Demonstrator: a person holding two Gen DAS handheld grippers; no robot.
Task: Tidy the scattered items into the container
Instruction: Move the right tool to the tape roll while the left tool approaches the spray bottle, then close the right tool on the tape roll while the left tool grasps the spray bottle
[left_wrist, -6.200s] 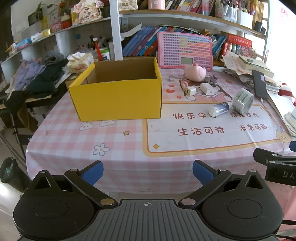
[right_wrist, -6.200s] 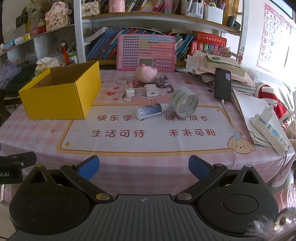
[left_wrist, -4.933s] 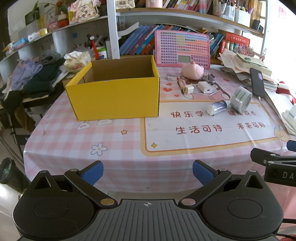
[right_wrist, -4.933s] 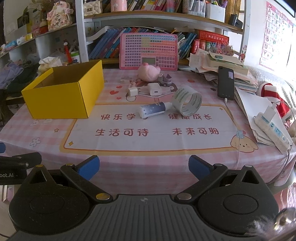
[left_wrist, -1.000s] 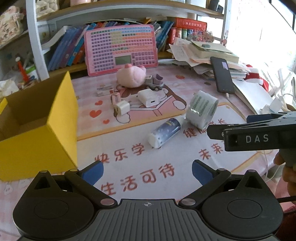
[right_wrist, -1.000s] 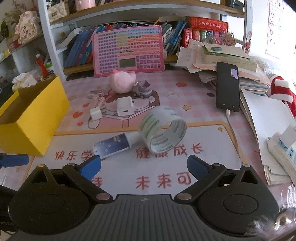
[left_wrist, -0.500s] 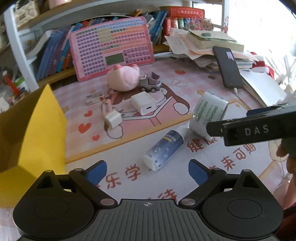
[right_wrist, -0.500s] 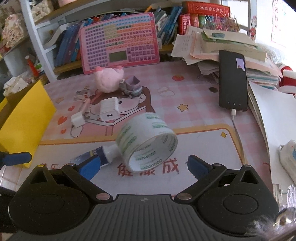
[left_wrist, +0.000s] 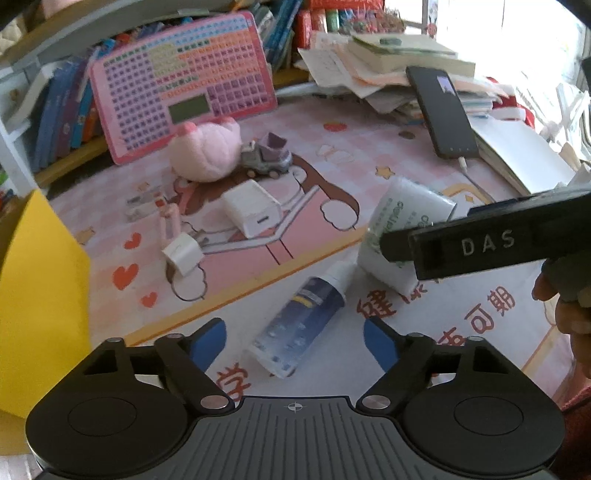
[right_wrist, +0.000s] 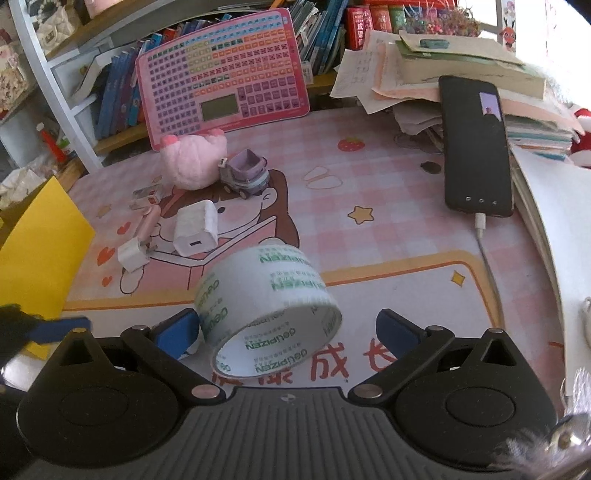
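Note:
A small blue-and-white bottle (left_wrist: 301, 325) lies on the table mat between the blue fingertips of my left gripper (left_wrist: 294, 340). Its jaws are closing, with a gap on both sides of the bottle. A roll of clear tape (right_wrist: 266, 306) with green print stands on its edge between the fingertips of my right gripper (right_wrist: 287, 332), which is open. That gripper's left pad is close to the roll and its right pad stands apart. The yellow box (left_wrist: 40, 295) (right_wrist: 37, 258) is at the left edge. In the left wrist view the right gripper's finger crosses in front of the tape (left_wrist: 402, 221).
Farther back lie a white charger (right_wrist: 195, 229), a small plug (right_wrist: 133, 254), a pink stick (right_wrist: 147, 221), a pink plush (right_wrist: 192, 162) and a toy truck (right_wrist: 243, 175). A pink keyboard toy (right_wrist: 221, 77) leans on the shelf. A phone (right_wrist: 476, 147) rests on stacked papers at the right.
Both grippers have moved forward and down toward the mat. The bottle now lies between the left fingers, which have narrowed, and the tape roll stands between the right fingers.

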